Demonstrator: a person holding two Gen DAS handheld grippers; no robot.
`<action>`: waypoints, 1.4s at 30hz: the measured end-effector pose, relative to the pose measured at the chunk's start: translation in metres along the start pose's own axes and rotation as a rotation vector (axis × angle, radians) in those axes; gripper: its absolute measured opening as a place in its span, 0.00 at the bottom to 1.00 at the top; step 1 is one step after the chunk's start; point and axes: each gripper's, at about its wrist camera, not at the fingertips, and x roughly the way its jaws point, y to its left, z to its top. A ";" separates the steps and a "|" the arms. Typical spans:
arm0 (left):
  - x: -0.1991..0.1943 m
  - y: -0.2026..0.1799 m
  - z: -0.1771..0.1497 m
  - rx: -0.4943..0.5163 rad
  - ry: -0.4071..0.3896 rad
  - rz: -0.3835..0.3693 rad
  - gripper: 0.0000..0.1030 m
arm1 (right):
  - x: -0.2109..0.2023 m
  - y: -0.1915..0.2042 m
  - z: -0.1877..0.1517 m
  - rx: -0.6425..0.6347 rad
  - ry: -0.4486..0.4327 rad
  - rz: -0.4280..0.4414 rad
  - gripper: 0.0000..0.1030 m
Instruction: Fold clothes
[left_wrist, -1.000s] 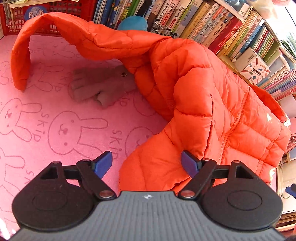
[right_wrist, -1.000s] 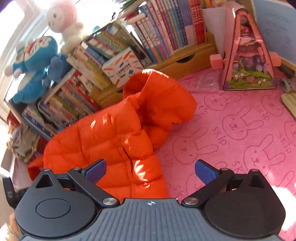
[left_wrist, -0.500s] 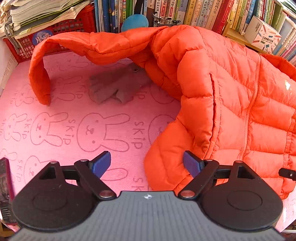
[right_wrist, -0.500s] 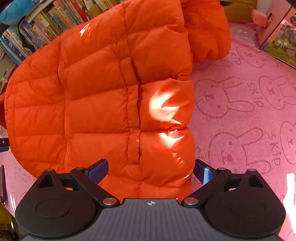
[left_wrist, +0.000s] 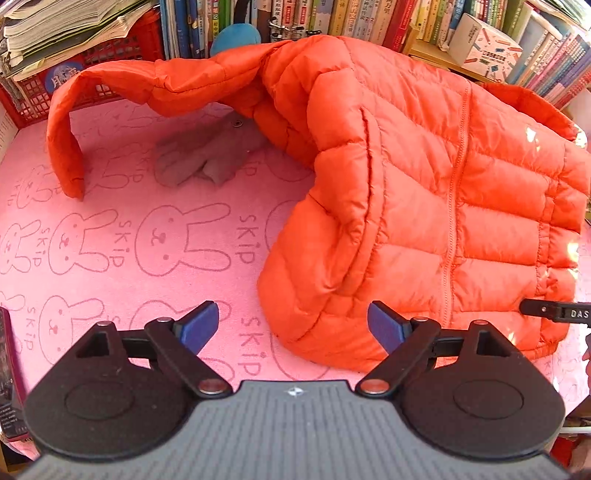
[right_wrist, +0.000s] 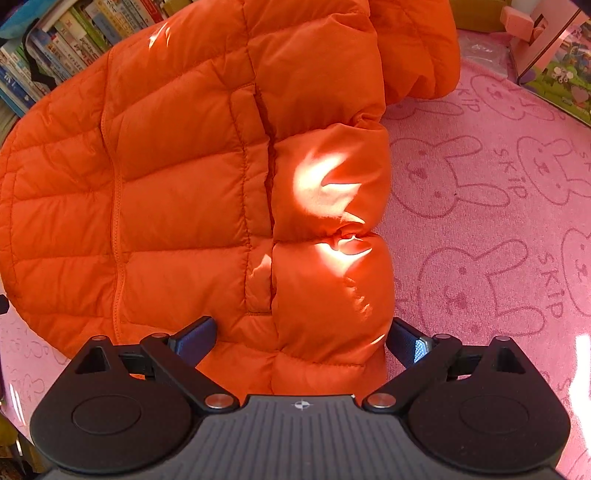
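An orange puffer jacket (left_wrist: 424, 192) lies on the pink bunny-print mat (left_wrist: 129, 240), one sleeve (left_wrist: 122, 85) arching out to the far left. My left gripper (left_wrist: 291, 326) is open just in front of the jacket's near left corner, holding nothing. In the right wrist view the same jacket (right_wrist: 192, 184) fills the left half, its hem reaching between the open fingers of my right gripper (right_wrist: 301, 341). The fingers stand on either side of the hem's lower right part without pinching it. The tip of the other gripper (left_wrist: 554, 314) shows at the jacket's right edge.
A grey glove (left_wrist: 207, 155) lies under the arched sleeve. Rows of books (left_wrist: 332, 18) and a red basket (left_wrist: 92, 70) line the back. A pink toy box (right_wrist: 554, 55) stands far right. A dark flat object (left_wrist: 9, 376) sits at the mat's left edge.
Both grippers have pulled back and tilted down over the mat. The right one closed in on the jacket's hem, which now sits between its fingers. Both stayed open.
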 end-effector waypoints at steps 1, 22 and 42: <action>-0.002 -0.004 -0.004 0.026 -0.012 -0.003 0.92 | 0.000 0.001 0.000 -0.003 0.001 -0.003 0.96; 0.045 -0.018 0.014 0.018 0.007 -0.158 0.39 | -0.039 0.026 0.006 -0.122 0.053 -0.076 0.19; -0.016 -0.007 -0.038 -0.002 0.091 -0.135 0.82 | -0.096 0.002 -0.036 -0.037 0.154 -0.182 0.29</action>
